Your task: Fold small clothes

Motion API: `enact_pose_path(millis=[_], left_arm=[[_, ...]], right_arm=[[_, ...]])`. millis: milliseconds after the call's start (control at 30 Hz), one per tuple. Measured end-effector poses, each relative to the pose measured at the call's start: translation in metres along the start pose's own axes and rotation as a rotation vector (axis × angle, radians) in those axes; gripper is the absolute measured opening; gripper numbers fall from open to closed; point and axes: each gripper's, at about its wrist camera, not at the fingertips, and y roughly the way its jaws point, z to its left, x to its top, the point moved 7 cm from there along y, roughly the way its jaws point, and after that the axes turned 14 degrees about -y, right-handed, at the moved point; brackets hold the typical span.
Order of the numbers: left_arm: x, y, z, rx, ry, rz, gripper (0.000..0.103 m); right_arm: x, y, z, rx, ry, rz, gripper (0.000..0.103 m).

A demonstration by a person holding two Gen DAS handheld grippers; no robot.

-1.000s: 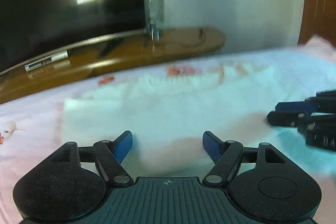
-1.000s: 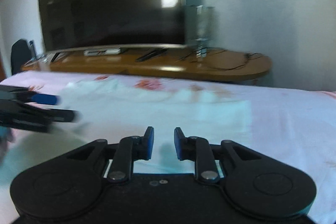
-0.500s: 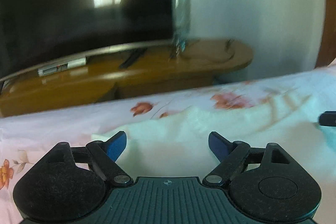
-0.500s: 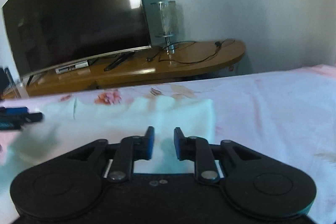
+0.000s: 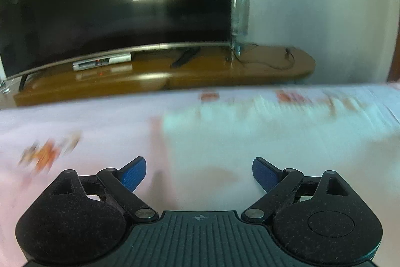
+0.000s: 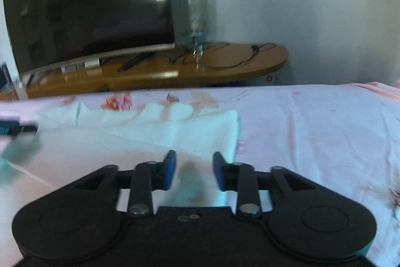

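A pale white-mint small garment (image 5: pixel 262 137) lies flat on the pink floral bed sheet (image 5: pixel 75 131). In the left wrist view it is blurred; my left gripper (image 5: pixel 199 173) hangs open and empty over its near left part. In the right wrist view the garment (image 6: pixel 175 131) shows a folded right edge and wrinkles at the far side. My right gripper (image 6: pixel 194 168) is open with a moderate gap, empty, over the garment's near right corner. The left gripper's tips (image 6: pixel 17 128) show at the left edge of that view.
Beyond the bed stands a brown wooden TV bench (image 5: pixel 225 71) with a large dark TV (image 5: pixel 112 4), a glass lamp (image 6: pixel 197 16), cables and a remote. A white wall (image 6: pixel 300 4) is behind. Pink sheet (image 6: pixel 325 129) spreads to the right of the garment.
The right gripper's jaws have widened from nearly shut to a moderate gap. The left gripper has swung leftward and down over the garment's left part. Both views are motion-blurred.
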Motion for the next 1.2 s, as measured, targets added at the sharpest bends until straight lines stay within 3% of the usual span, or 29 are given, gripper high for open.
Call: enact_pose_path(millis=[200, 333, 467, 767, 867, 1067, 1167, 1200], left_arm=[[-0.064, -0.083, 0.030, 0.052, -0.040, 0.044, 0.092], [-0.106, -0.134, 0.042, 0.080, -0.042, 0.081, 0.103], [-0.148, -0.187, 0.050, 0.061, -0.037, 0.110, 0.103], [-0.216, -0.285, 0.060, -0.133, -0.173, 0.196, 0.103], [-0.228, -0.301, 0.060, -0.230, -0.249, 0.233, 0.091], [-0.230, -0.293, 0.072, -0.371, -0.528, 0.279, 0.086], [-0.229, -0.283, 0.072, -0.399, -0.584, 0.283, 0.084], [-0.230, -0.280, 0.071, -0.399, -0.597, 0.287, 0.077]], right_arm=[[-0.073, -0.086, -0.007, 0.015, 0.113, 0.088, 0.042], [-0.118, -0.145, 0.006, 0.000, 0.193, 0.137, 0.042], [-0.147, -0.194, 0.024, 0.009, 0.279, 0.144, 0.047], [-0.212, -0.281, 0.042, 0.088, 0.469, 0.136, 0.048], [-0.228, -0.299, 0.049, 0.148, 0.552, 0.117, 0.048], [-0.242, -0.310, 0.058, 0.255, 0.698, 0.084, 0.048], [-0.240, -0.303, 0.059, 0.287, 0.738, 0.080, 0.047], [-0.238, -0.299, 0.058, 0.290, 0.747, 0.079, 0.046]])
